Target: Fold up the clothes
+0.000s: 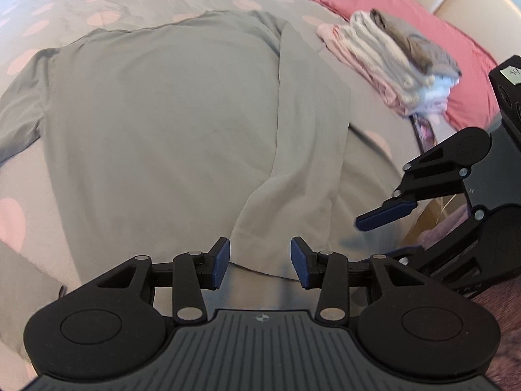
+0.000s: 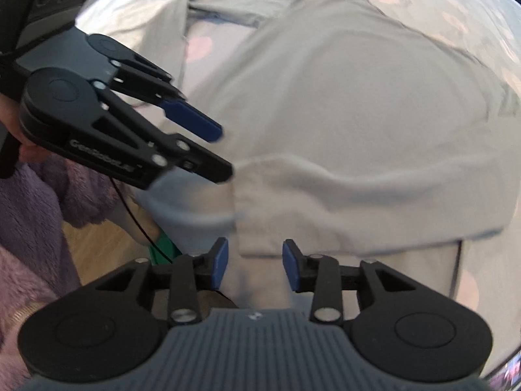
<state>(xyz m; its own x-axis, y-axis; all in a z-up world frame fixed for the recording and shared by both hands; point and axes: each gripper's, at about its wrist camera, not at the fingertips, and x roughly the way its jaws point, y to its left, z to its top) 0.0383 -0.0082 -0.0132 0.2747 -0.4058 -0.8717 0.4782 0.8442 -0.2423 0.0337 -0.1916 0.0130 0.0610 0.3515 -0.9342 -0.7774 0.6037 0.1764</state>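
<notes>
A grey long-sleeved shirt (image 1: pixel 162 123) lies flat on the bed, its right side folded inward as a long strip (image 1: pixel 309 114). My left gripper (image 1: pixel 260 262) is open just short of that strip's near hem, with nothing between its fingers. To its right, my right gripper (image 1: pixel 387 234) is also open beside the shirt's edge. In the right wrist view the shirt (image 2: pixel 342 114) fills the middle, and my right gripper (image 2: pixel 255 264) stands open at the corner of the folded layer. The left gripper (image 2: pixel 218 153) reaches in from the upper left, open above the cloth.
A stack of folded clothes (image 1: pixel 390 65) rests on a pink pillow (image 1: pixel 423 22) at the back right. The bedspread (image 1: pixel 97 0) is grey with pink dots. A purple fuzzy sleeve (image 2: pixel 32 211) and wooden floor (image 2: pixel 97 244) lie off the bed's near edge.
</notes>
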